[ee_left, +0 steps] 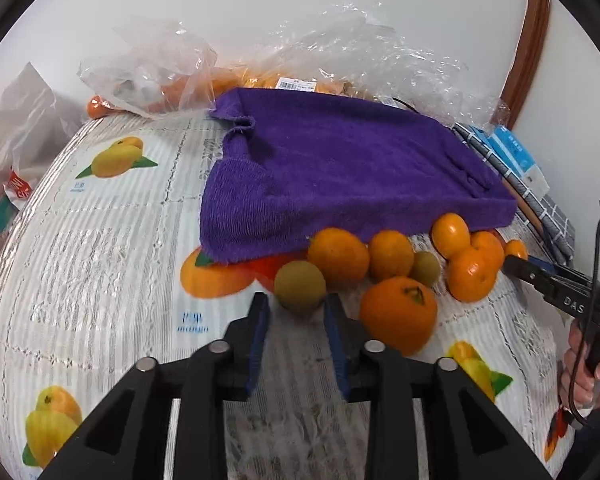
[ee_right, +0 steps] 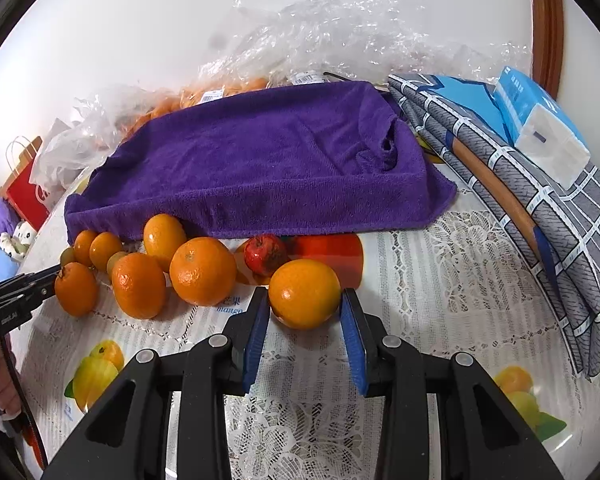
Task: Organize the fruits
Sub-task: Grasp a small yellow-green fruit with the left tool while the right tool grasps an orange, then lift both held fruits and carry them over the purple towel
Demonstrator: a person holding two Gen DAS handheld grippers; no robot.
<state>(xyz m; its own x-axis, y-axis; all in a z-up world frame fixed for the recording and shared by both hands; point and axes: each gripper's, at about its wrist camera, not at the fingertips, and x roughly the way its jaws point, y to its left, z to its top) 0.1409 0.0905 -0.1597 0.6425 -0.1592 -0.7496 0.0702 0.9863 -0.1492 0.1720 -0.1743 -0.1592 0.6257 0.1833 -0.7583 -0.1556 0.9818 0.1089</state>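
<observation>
Landmark: purple towel (ee_left: 340, 168), draped over a raised form at the middle of the desk (ee_left: 100, 240), which carries a lace-and-fruit-print cover. Loose fruit lies in a cluster along the towel's near edge. Left tool (ee_left: 296, 308): jaws spread, a greenish-brown round fruit (ee_left: 300, 286) sitting at the fingertips between the blue pads; contact with the pads cannot be confirmed. Just beside it, toward the right tool's end of the edge, a large orange (ee_left: 398, 314) lies in front of the cluster; behind it, against the towel hem, are several smaller oranges (ee_left: 338, 256) and a second greenish fruit (ee_left: 424, 267). Right tool (ee_right: 305, 306): jaws spread, bracketing a single orange (ee_right: 304, 294) that rests on the desk in front of the towel's near edge; small gaps seem to show on both sides, so no pinch is seen. A small red apple-like fruit (ee_right: 266, 254) sits between that orange and the towel hem. In the right wrist view the remaining oranges (ee_right: 202, 270) run along the hem toward the left tool, whose tip appears there close beside the end orange (ee_right: 76, 288). Behind the towel: crumpled clear plastic bags (ee_left: 360, 48) holding more orange fruit, with barcode labels. At the right tool's end of the towel: a folded grey checked cloth (ee_right: 540, 200) with a blue-and-white tissue pack (ee_right: 540, 124) lying on it.
</observation>
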